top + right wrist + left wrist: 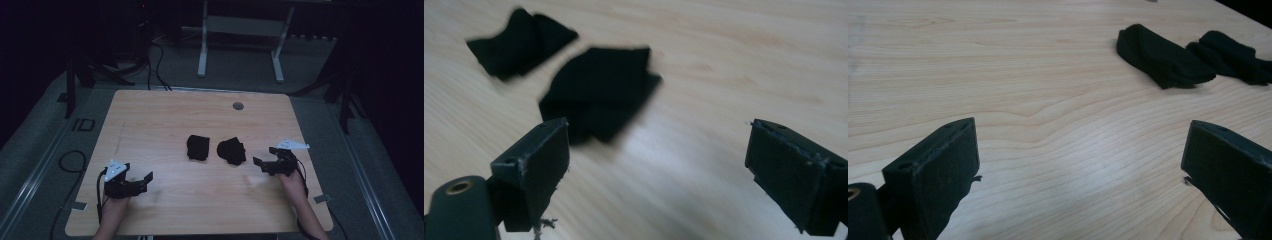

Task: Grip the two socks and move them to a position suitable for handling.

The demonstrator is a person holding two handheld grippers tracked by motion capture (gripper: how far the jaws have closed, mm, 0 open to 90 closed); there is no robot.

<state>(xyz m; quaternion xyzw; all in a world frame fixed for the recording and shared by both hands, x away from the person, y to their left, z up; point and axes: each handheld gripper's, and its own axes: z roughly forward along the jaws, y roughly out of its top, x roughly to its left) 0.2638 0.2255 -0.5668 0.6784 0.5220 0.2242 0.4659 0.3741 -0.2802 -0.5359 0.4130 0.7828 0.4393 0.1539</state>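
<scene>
Both sets of jaws stand wide apart with nothing between them, over the wooden table. The left gripper has both black folded cloths well ahead of its jaws. The right gripper is just beside the nearer cloth, and the farther cloth lies beyond that.
</scene>
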